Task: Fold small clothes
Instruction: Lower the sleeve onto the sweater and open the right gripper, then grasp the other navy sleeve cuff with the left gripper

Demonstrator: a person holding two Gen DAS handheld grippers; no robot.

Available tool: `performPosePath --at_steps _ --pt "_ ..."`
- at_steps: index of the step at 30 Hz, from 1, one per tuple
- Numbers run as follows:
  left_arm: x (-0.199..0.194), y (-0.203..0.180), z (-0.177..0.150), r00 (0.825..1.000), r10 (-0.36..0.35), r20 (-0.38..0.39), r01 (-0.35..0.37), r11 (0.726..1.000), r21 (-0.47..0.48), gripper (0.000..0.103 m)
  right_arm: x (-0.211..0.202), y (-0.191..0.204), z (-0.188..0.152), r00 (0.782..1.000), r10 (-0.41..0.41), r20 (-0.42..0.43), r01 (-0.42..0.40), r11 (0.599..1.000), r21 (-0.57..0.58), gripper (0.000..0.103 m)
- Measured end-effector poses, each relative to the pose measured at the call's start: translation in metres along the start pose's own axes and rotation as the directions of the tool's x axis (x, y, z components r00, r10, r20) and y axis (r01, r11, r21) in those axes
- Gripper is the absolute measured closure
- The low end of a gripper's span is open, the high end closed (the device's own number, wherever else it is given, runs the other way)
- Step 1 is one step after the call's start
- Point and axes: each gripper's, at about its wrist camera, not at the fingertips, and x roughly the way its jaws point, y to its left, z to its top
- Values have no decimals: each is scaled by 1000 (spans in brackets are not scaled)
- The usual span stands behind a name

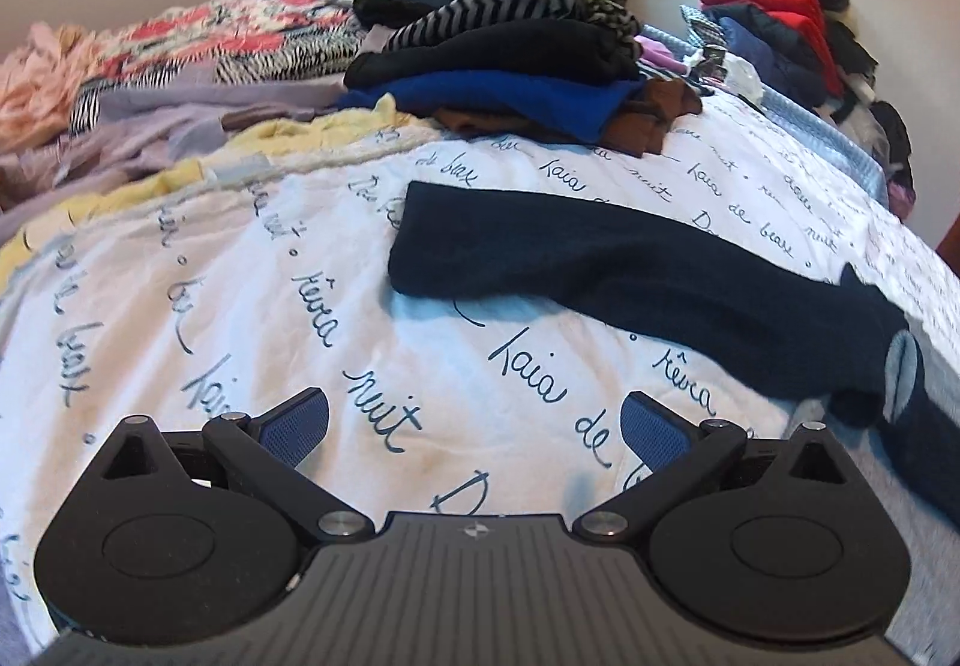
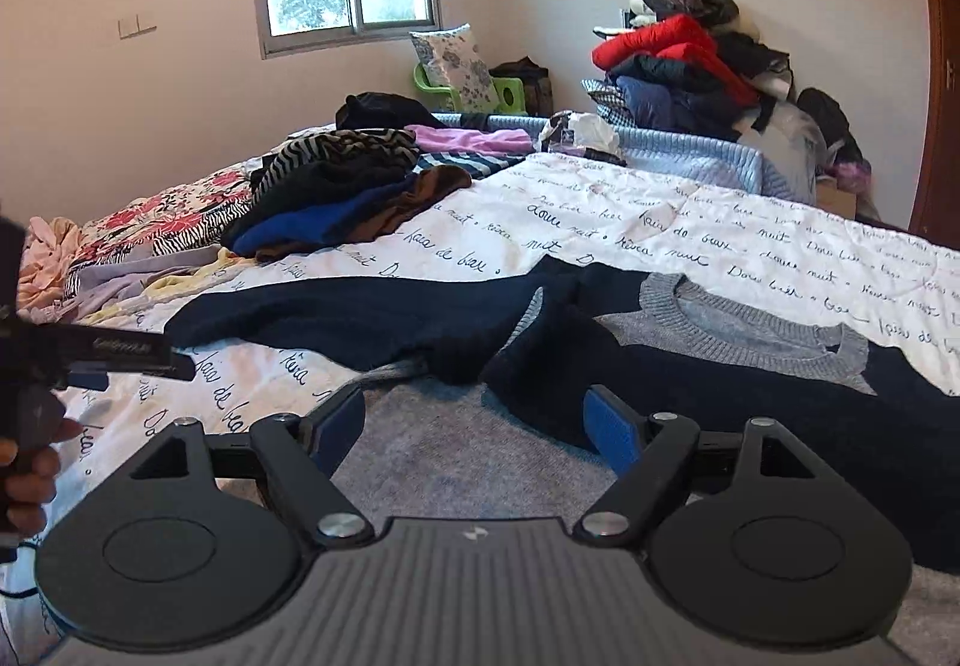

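Sweater (image 1: 630,270), navy with grey neckband, spread on script-printed bedspread (image 1: 300,306). Left wrist view: one sleeve stretched ahead and right of left gripper (image 1: 474,426), long axis running from upper centre down toward right edge; jaws wide apart, nothing between them, only bare bedspread below. Stack of folded clothes (image 1: 510,66) beyond sleeve, well apart; loose unfolded garments at far left.

Right wrist view: sweater (image 2: 720,366) body directly ahead of right gripper (image 2: 474,426), neckband (image 2: 750,330) ahead and right, sleeve (image 2: 336,318) trailing left. Jaws spread wide, empty, grey knit panel beneath. Left gripper (image 2: 120,360) at left edge, beside sleeve end, nearer to it. Nothing obstructing.
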Motion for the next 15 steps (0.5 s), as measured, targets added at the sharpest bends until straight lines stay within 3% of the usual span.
performPosePath --at_steps 4,11,15 --pt "6 -5 3 1000 20 9 -20 999 -43 0 -23 9 -10 999 -32 31 34 999 -39 22" --pt "15 -17 10 997 69 24 -68 997 -40 0 -41 5 -23 1000 -21 16 21 1000 13 21" --pt "21 -16 15 998 53 18 -52 996 -71 0 -44 1 -30 1000 -17 8 17 999 51 21"
